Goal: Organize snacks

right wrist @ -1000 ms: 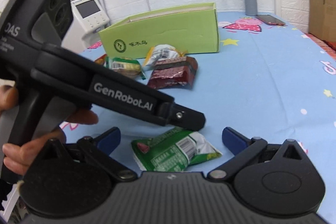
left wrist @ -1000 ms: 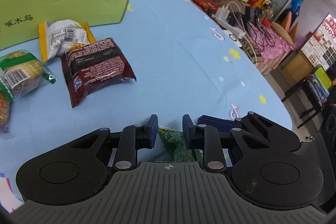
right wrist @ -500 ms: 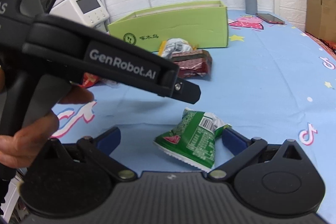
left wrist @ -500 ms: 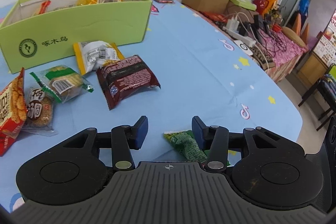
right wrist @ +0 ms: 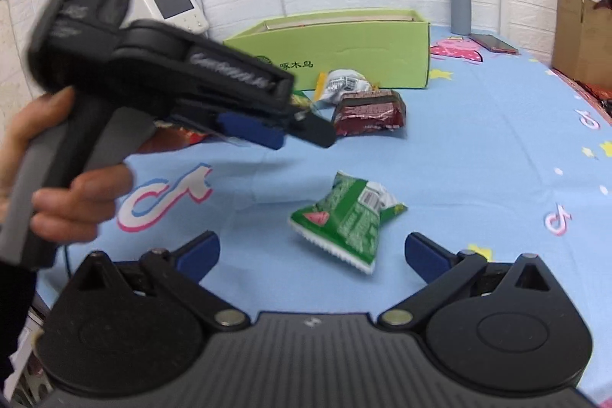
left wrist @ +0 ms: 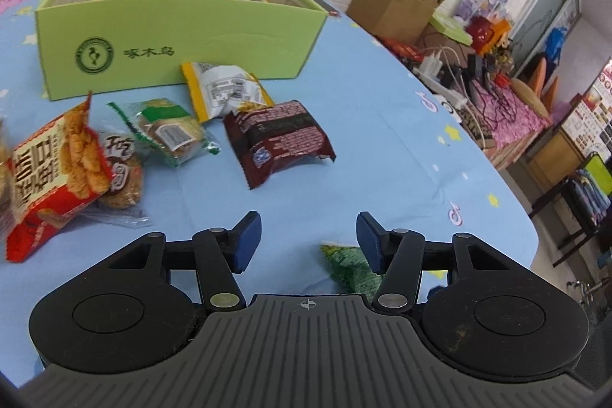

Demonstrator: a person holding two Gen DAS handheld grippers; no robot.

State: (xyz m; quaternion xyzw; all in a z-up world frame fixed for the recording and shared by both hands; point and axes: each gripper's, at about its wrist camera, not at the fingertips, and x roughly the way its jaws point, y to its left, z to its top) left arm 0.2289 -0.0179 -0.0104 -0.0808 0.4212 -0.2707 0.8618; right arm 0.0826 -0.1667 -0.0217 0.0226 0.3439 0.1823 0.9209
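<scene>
The left gripper (left wrist: 308, 236) hangs over the blue worktop (left wrist: 382, 125) with its fingers (left wrist: 244, 239) parted to a middling gap; they have just been opening, and nothing is pressed between them. The green snack packet (right wrist: 346, 217) lies flat on the worktop, free of both tools. In the left wrist view only a corner of it shows, tucked just under the right-hand finger, and whether it touches that finger cannot be told. In the right wrist view the packet lies a little ahead of the right gripper (right wrist: 311, 249), whose fingers (right wrist: 199, 251) stand wide apart and hold nothing. In that view a person's hand (right wrist: 49, 174) grips the handle of the left gripper, which is held above the worktop to the left of the packet. Farther back stands an open green box (left wrist: 179, 48) with some snacks already inside. In front of the box lie loose snacks: a dark brown packet (left wrist: 277, 140), a yellow and white packet (left wrist: 223, 88) just behind it and touching it, a clear-wrapped biscuit (left wrist: 172, 132), a round cake (left wrist: 122, 178) and a red bag (left wrist: 49, 174) at the left edge.
</scene>
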